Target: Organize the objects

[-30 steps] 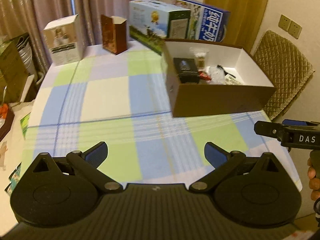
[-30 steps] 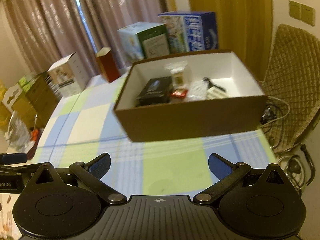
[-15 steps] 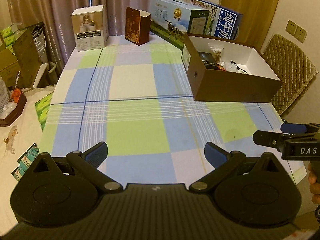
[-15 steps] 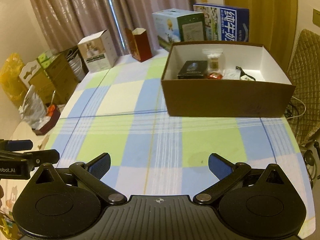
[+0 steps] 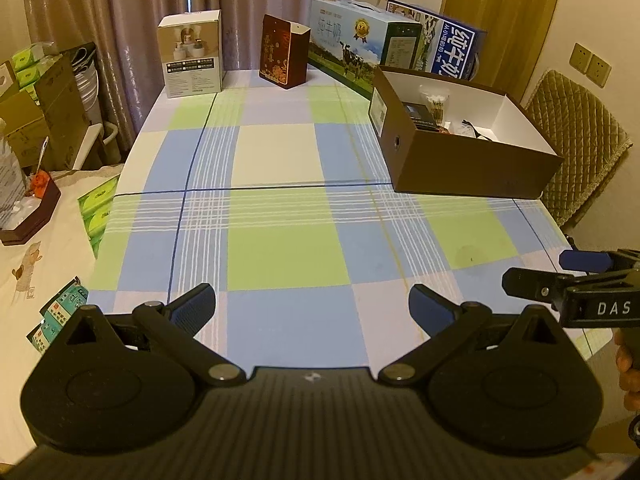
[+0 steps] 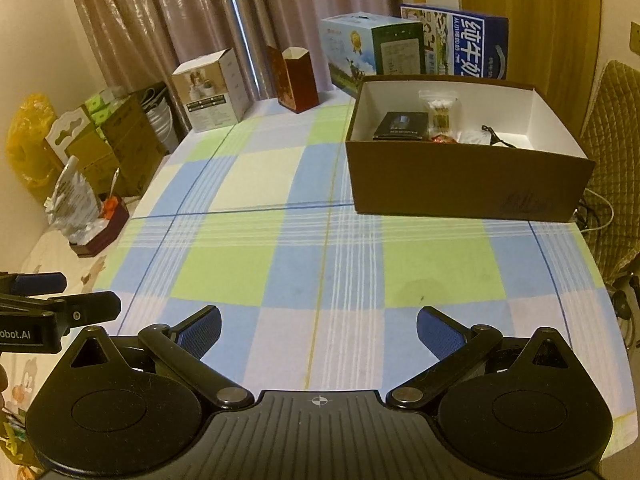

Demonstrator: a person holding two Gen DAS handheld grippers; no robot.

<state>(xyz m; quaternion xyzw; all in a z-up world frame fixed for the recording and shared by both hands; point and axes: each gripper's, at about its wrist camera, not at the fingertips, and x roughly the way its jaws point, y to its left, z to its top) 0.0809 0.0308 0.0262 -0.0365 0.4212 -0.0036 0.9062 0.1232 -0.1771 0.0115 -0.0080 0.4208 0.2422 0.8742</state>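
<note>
Both the left tongs (image 5: pixel 312 306) and right tongs (image 6: pixel 319 328) are held spread and empty above the counter (image 6: pixel 280 264), apparently because the small objects are already gathered in the brown box (image 6: pixel 464 184) at two o'clock.

Left gripper (image 5: pixel 312 304) fingers (image 5: pixel 196 304) spread above checked tablecloth (image 5: pixel 280 208)

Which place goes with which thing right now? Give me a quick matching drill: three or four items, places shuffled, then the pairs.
Things:
1. black flat case
2. dark red paper carton
3. white square product box
4. blue milk carton

Places:
A. behind the brown box
B. far left corner of the checked tablecloth
C. inside the brown cardboard box
D. far edge, between two boxes

Pairs: 1-C, 2-D, 3-B, 4-A
</note>
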